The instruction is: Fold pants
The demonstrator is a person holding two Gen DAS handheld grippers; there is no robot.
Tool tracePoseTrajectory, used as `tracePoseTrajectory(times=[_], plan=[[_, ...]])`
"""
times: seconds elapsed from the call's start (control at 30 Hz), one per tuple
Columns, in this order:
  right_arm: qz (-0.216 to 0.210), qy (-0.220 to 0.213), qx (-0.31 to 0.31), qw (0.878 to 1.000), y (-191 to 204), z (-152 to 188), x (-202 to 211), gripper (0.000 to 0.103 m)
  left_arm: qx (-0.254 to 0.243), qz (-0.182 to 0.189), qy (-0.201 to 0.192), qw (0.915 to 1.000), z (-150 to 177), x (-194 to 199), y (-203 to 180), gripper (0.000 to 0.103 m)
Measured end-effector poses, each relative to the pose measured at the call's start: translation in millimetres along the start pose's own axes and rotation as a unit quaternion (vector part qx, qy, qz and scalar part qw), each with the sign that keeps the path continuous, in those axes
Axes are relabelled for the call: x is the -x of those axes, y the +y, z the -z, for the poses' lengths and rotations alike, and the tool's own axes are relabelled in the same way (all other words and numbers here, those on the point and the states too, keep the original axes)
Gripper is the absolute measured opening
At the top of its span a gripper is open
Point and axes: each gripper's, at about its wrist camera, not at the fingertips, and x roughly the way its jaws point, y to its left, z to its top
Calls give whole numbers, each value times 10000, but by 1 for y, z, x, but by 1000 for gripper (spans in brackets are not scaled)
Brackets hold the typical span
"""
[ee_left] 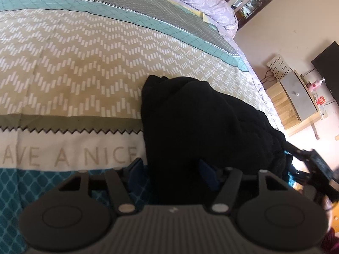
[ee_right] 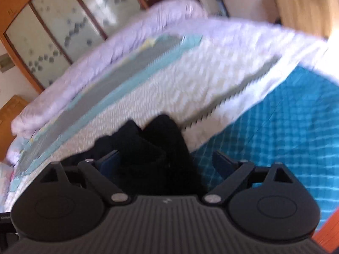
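The black pants [ee_left: 203, 114] lie bunched at centre frame on the bed [ee_left: 63, 63], seemingly part-folded; left gripper [ee_left: 173, 169] and right gripper [ee_right: 167, 163] both spread, pinching nothing.

I see the bed [ee_left: 84, 67] filling most of both views, and I take it as my landmark. Its cover [ee_left: 70, 78] runs in bands: grey grid, pale teal, tan with white zigzag dashes, an olive strip with a sawtooth edge, a white band with lettering [ee_left: 70, 156], then deep teal diamonds. A rolled lilac quilt [ee_left: 203, 2] lies along the bed's far edge. Beyond the bed's right side stands a wooden cabinet [ee_left: 281, 99] with a grey box [ee_left: 296, 93] on top. Behind the bed, I see frosted sliding doors [ee_right: 63, 27] in wood frames.
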Motion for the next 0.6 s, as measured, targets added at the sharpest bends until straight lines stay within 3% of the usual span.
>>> tracePoseTrajectory(times=[0.07,0.13,0.17,0.2,0.23,0.27,0.33,0.47,0.6], plan=[[-138,310,-269,9991,-12,1,-13,95,-63,11,82,9999,0,-8,-4,67],[-740,911,-862,9893,-26,8,-23,85,-141,112,149,9997,2,-18,-7,65],[-785,900,-948,9883,-26,11,-18,76,-240,123,90,9996,4,-21,-10,52],[-828,990,-917,9874,-24,13,-10,57,-376,112,69,9992,6,-24,-12,42],[-826,1055,-1008,9858,-23,14,-6,55,-478,57,43,9988,6,-26,-13,24],[-823,1056,-1056,9853,-19,10,-2,50,-455,111,37,9989,6,-25,-12,16],[-949,875,-839,9881,0,5,14,45,-352,264,-55,9990,1,-13,-10,14],[-1610,497,-378,9850,61,-19,26,43,-693,459,-826,9931,-28,40,-19,11],[-2224,227,155,9746,137,-46,0,43,-1048,196,-1725,9792,-73,97,-15,11]])
